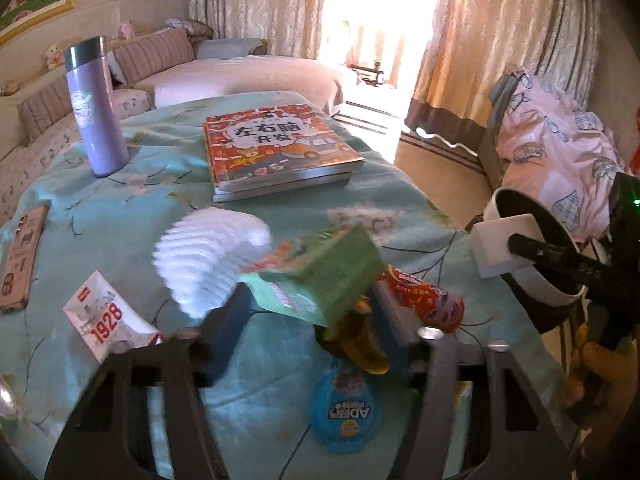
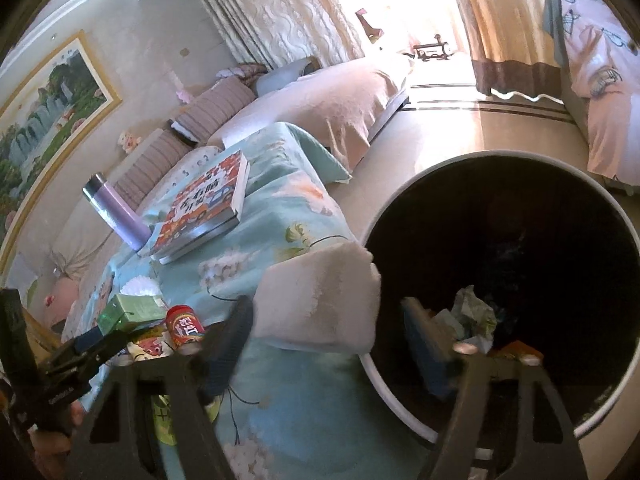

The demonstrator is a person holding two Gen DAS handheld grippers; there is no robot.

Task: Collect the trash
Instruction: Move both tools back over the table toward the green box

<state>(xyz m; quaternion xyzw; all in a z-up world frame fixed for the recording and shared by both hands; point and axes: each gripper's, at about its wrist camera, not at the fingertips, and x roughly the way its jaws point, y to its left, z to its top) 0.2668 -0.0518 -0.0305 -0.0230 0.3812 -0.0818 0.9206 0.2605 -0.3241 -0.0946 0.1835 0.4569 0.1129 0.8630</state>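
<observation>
The white, soft-looking rectangular block (image 2: 316, 300) sits between the two fingers of the right gripper (image 2: 328, 314). Its long side runs across the gap. Its far end juts past the table's edge and overlaps the rim of the round white bin with the black inside (image 2: 384, 388). Since it hangs there unsupported, the right gripper seems to be clenched on it. The bin's mouth lies just beyond the block, on the side away from the table, so the drop looks like a short carry over the rim. Crumpled greenish paper (image 2: 472, 312) already lies in the bin. Farther from the bin, on the teal flowered tablecloth (image 1: 140, 200), a tilted green cardboard carton (image 1: 324, 276) lies between the fingers of the left gripper (image 1: 308, 316). It is blurred, so I cannot tell whether the pads press on it. A red printed can (image 1: 428, 300) lies on its side just bin-ward of the carton. The right hand is plainly the nearer to the bin.
</observation>
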